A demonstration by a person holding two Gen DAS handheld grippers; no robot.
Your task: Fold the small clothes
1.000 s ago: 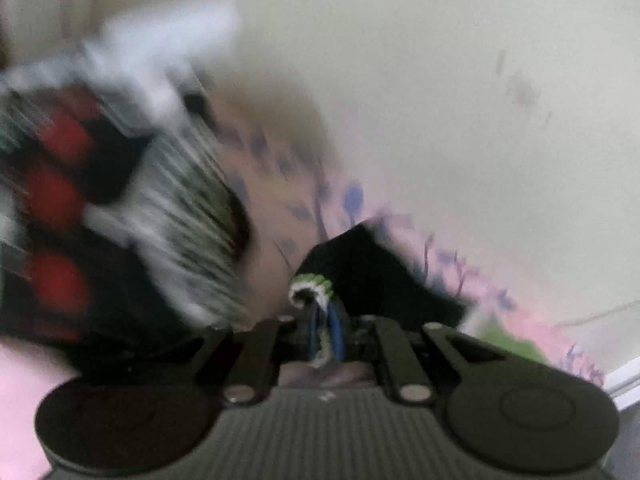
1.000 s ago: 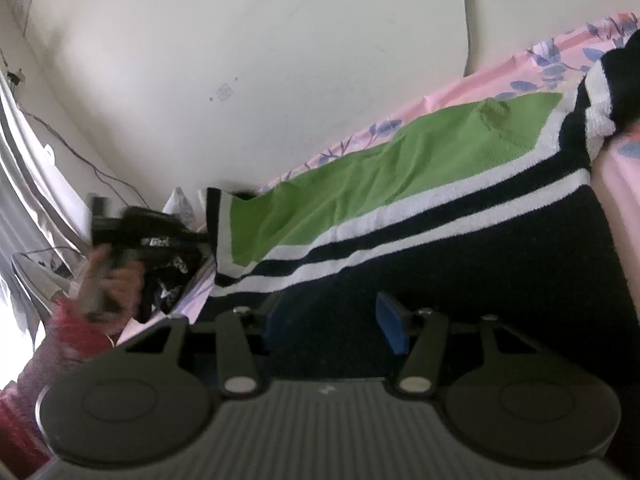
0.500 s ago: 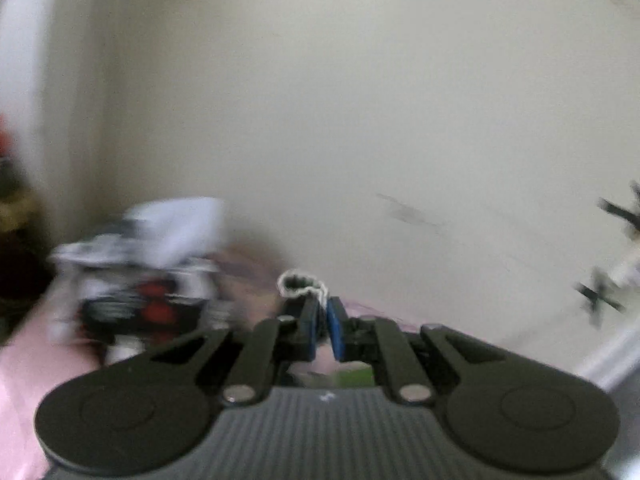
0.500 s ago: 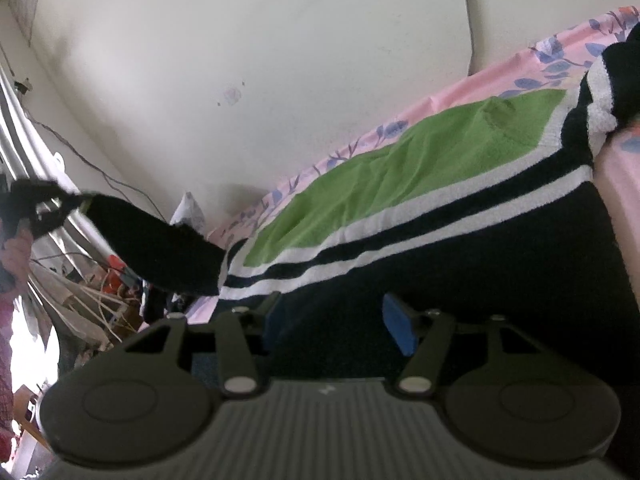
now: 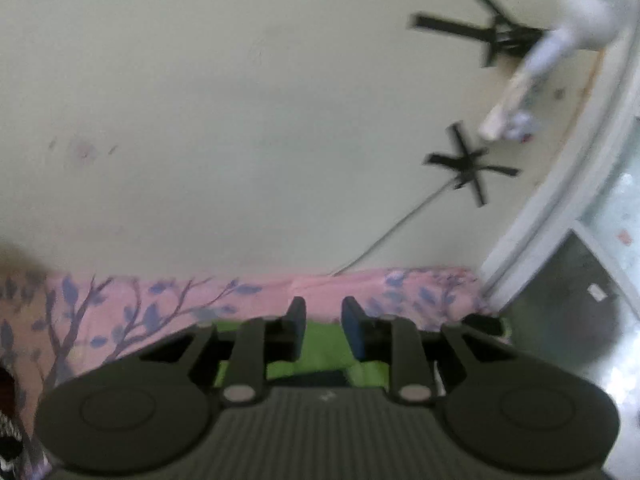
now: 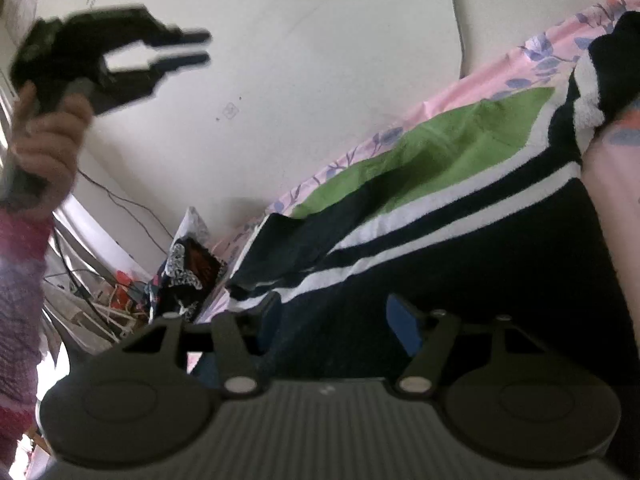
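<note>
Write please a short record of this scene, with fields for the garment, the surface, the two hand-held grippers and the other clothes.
garment: black sweater with a green panel and white stripes, lying spread out
surface: pink bedsheet with a blue leaf print, against a pale wall
left hand-held gripper: raised in the air before the wall, jaws opening, nothing between them
right hand-held gripper: low over the black part of the sweater, jaws opening, pads not pressing on the cloth
other clothes: patterned pile at the far end of the bed
</note>
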